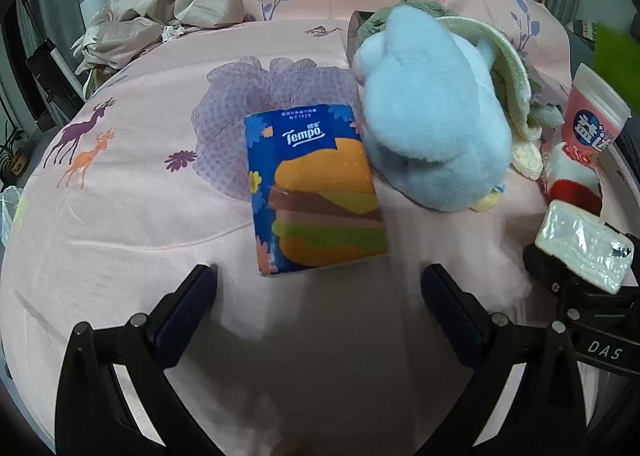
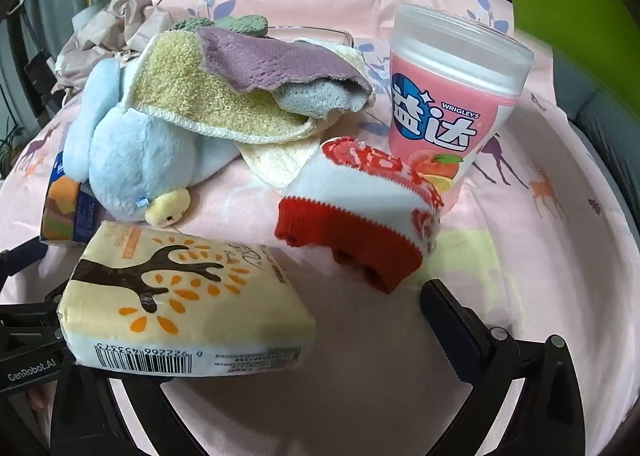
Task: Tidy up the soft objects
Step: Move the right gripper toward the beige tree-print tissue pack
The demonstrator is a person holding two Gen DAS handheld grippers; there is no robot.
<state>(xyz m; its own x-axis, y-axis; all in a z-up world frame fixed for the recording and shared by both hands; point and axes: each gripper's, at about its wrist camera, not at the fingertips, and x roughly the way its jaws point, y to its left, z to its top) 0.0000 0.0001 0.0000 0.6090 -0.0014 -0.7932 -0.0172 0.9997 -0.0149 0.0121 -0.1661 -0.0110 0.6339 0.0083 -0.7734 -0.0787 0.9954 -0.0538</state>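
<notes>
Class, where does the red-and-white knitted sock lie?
Right wrist view, centre-right: the red-and-white knitted sock lies on the pink sheet, before the pink gum jar.

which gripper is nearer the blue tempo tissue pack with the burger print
Left. The left gripper hangs open just short of the blue Tempo tissue pack; the right gripper is off to its right, by the cream tissue pack.

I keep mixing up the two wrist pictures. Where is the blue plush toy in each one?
Left wrist view: the blue plush toy sits right of centre, beside the Tempo tissue pack.
Right wrist view: the blue plush toy lies at the left, under the towels.
Shared landmark: the pink gum jar.
</notes>
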